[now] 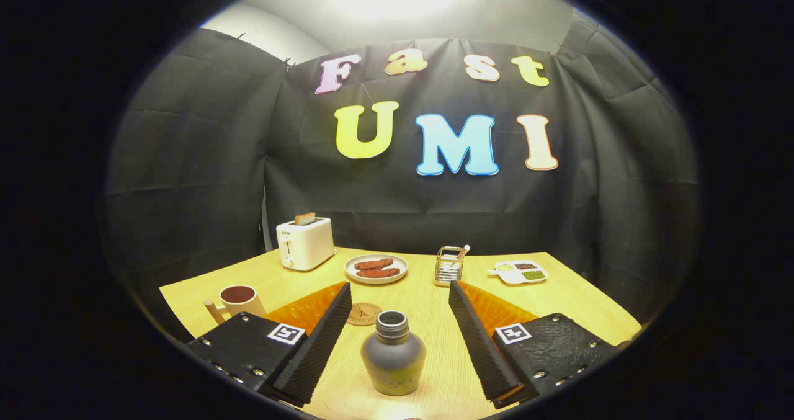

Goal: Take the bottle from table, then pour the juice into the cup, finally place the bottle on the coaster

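Grey bottle: my squat dull-glazed bottle [393,353] stands upright, lower centre, on the pale wooden table [428,308].
Gripper [400,308]: fingers spread wide, flanking it, untouched.
Cup: cream mug [239,301], lower left.

Bottle [393,353] upright between spread tool [400,302] fingers, untouched; coaster [363,314] just beyond; cup [238,300] left.
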`<action>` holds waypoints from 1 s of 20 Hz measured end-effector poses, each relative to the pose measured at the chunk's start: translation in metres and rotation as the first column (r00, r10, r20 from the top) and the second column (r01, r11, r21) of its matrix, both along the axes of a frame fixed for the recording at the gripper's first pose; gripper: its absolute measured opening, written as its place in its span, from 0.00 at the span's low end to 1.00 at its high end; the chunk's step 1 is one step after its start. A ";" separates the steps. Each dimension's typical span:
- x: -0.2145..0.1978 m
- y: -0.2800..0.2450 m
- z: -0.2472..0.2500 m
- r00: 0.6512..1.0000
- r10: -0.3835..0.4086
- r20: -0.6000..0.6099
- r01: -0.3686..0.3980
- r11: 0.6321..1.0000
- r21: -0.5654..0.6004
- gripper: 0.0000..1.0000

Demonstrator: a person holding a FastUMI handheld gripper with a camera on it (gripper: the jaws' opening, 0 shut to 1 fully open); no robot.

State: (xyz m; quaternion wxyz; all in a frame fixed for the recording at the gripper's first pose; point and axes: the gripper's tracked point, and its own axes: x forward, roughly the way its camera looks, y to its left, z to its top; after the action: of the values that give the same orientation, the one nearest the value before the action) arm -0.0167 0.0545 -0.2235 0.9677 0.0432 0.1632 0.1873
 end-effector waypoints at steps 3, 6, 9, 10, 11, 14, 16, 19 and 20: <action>-0.006 0.007 -0.015 0.999 0.033 -0.027 -0.033 0.999 0.008 0.96; -0.014 0.010 -0.036 0.995 0.053 -0.079 -0.053 0.999 0.006 0.96; -0.016 0.008 -0.053 0.992 0.049 -0.118 -0.050 0.999 -0.005 0.96; -0.018 0.009 -0.059 0.990 0.051 -0.132 -0.052 0.999 -0.007 0.96; -0.019 0.010 -0.066 0.987 0.056 -0.148 -0.058 0.998 -0.008 0.96; -0.026 0.013 -0.083 0.980 0.069 -0.186 -0.074 0.997 -0.019 0.96; -0.029 0.016 -0.093 0.976 0.075 -0.207 -0.083 0.996 -0.029 0.96; -0.029 0.017 -0.106 0.970 0.075 -0.229 -0.087 0.995 -0.039 0.96; -0.031 0.017 -0.112 0.968 0.076 -0.240 -0.089 0.995 -0.045 0.96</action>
State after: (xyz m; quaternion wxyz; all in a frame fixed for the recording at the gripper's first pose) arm -0.0478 0.0717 -0.3359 0.9334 0.0314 0.2846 0.2164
